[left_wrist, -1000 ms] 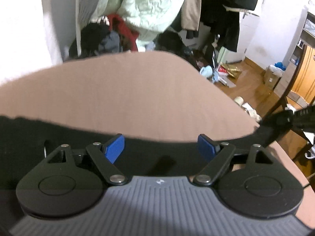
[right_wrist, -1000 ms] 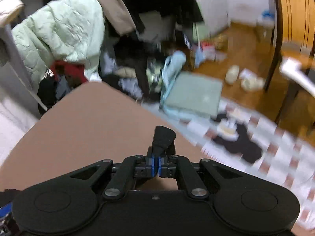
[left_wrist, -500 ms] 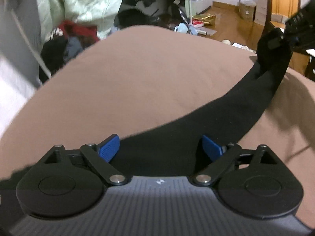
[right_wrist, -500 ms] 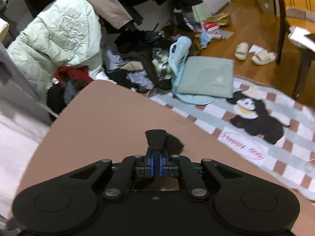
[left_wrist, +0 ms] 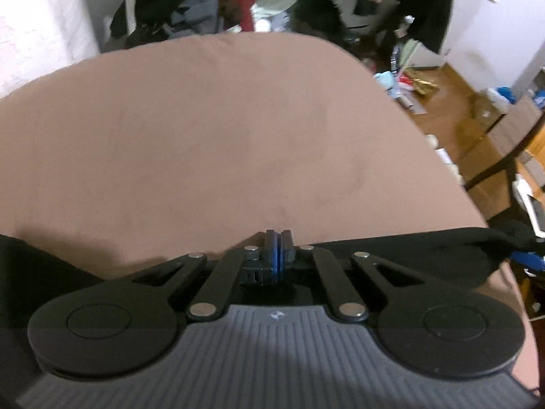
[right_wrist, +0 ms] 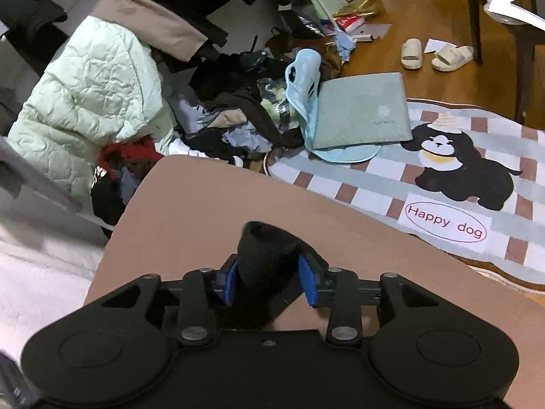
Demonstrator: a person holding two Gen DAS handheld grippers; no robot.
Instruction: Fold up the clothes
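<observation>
A black garment point(left_wrist: 425, 252) lies in a band along the near edge of the brown table point(left_wrist: 221, 129). My left gripper point(left_wrist: 278, 238) is shut, its blue pads pressed together at the garment's far edge; whether cloth is pinched between them is hidden. In the right wrist view my right gripper point(right_wrist: 269, 281) has its jaws parted, with a bunched end of the black garment point(right_wrist: 264, 255) standing between the blue pads point(right_wrist: 229, 284). The right gripper also shows at the far right of the left wrist view point(left_wrist: 528, 259), at the garment's end.
Beyond the table a heap of clothes point(right_wrist: 221, 116) and a pale green quilted jacket point(right_wrist: 92, 102) lie on the floor. A dog-print rug point(right_wrist: 442, 177), a green cushion point(right_wrist: 361, 112), slippers point(right_wrist: 436, 55) and a dark chair point(right_wrist: 494, 34) are to the right.
My left gripper has shut; it was wide open over the garment. My right gripper's jaws have parted from shut, and the lifted garment end has come down to the table.
</observation>
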